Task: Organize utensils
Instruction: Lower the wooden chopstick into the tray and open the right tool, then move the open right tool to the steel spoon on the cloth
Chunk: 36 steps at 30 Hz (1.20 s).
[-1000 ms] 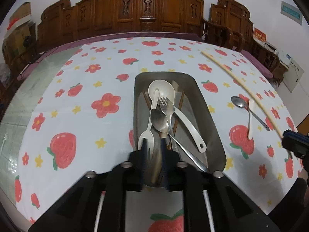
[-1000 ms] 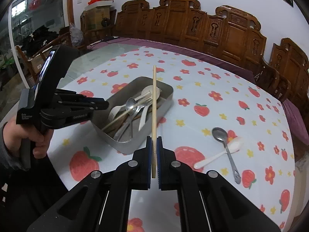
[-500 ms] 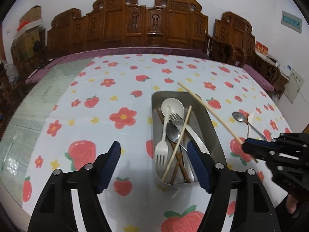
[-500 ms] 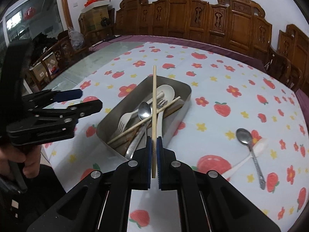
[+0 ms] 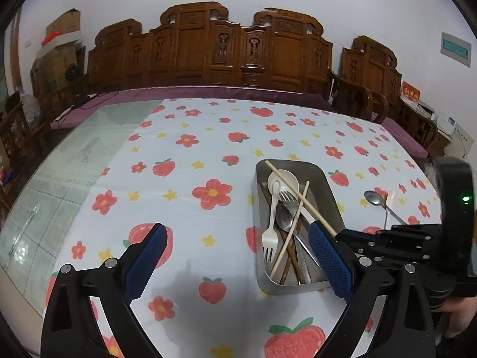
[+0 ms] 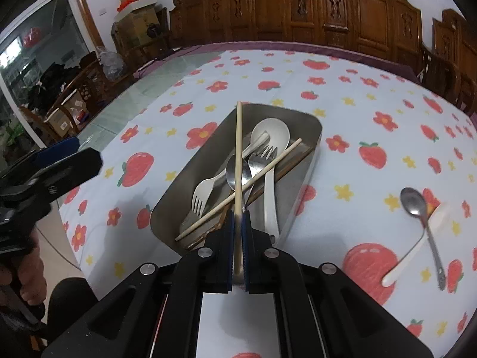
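Note:
A metal tray (image 6: pixel 313 125) (image 5: pixel 329 185) on the flowered tablecloth holds a white spoon, white fork (image 6: pixel 205 188), metal fork, metal spoon and a loose pale chopstick (image 6: pixel 268 167). My right gripper (image 6: pixel 237 217) is shut on a second pale chopstick (image 6: pixel 238 149), held lengthwise over the tray's left side; it shows in the left wrist view (image 5: pixel 298 194). My left gripper (image 5: pixel 238 241) is open and empty, left of the tray's near end. A metal spoon (image 6: pixel 417 208) and a white spoon (image 6: pixel 417 247) lie crossed on the cloth right of the tray.
Carved wooden chairs (image 5: pixel 238 50) line the table's far side. Bare glass tabletop (image 5: pixel 74 164) lies left of the cloth. Cardboard boxes (image 6: pixel 137 0) stand at the back left.
My left gripper opened, leaving the first chopstick in the tray, and pulled back to the left. My right gripper carried its chopstick down over the tray.

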### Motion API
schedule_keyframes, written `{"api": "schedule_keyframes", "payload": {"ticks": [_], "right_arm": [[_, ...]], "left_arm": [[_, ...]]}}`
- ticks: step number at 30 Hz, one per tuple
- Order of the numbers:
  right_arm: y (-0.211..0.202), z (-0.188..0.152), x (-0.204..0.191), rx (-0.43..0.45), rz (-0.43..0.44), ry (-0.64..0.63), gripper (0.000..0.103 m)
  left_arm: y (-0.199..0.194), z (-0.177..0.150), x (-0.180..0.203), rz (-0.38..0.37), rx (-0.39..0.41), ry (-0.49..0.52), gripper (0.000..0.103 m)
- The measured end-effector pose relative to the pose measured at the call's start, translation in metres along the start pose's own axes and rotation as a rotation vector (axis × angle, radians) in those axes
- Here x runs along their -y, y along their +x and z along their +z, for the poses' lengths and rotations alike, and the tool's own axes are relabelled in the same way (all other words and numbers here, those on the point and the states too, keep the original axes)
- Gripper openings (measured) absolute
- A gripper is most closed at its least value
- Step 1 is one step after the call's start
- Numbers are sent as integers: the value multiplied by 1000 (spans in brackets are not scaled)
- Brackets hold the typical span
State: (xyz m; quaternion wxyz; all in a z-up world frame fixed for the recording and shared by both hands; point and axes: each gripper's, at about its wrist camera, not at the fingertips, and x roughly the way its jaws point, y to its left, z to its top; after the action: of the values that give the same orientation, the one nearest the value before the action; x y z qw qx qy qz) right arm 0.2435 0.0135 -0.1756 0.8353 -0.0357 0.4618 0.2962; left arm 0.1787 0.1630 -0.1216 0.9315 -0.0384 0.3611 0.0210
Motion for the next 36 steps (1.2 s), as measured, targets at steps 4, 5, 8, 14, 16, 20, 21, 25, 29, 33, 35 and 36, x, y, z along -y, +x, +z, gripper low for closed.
{"api": "schedule_keyframes", "payload": {"ticks": [4, 5, 8, 14, 16, 20, 21, 25, 29, 33, 35, 36], "right_arm": [[10, 1, 1, -15, -3, 31, 6], [11, 2, 1, -16, -4, 35, 6], [16, 1, 0, -20, 20, 47, 6], [23, 0, 1, -27, 22, 52, 6], [24, 0, 3, -26, 36, 58, 7], [21, 0, 2, 1, 72, 50, 8], [20, 0, 1, 10, 79, 42, 8], [11, 2, 2, 46, 99, 12, 8], [-8, 2, 10, 95, 97, -9, 8], [-33, -4, 25, 143, 62, -48, 8], [-49, -11, 37, 163, 32, -67, 8], [-54, -15, 42, 169, 23, -73, 8]], "left_arm": [[0, 0, -1, 4, -3, 1, 92], [1, 0, -1, 6, -4, 3, 92], [1, 0, -1, 8, -6, 8, 92], [1, -1, 0, 10, -6, 5, 92], [2, -1, 0, 11, -8, 7, 92], [3, -1, 0, 14, -11, 10, 92], [3, -1, 1, 15, -11, 11, 92], [3, -2, 2, 15, -12, 18, 92], [4, -4, 9, 12, -14, 32, 92], [5, -5, 25, -6, -15, 53, 92], [5, -5, 37, -19, -16, 68, 92], [6, -6, 42, -25, -16, 78, 92]]}}
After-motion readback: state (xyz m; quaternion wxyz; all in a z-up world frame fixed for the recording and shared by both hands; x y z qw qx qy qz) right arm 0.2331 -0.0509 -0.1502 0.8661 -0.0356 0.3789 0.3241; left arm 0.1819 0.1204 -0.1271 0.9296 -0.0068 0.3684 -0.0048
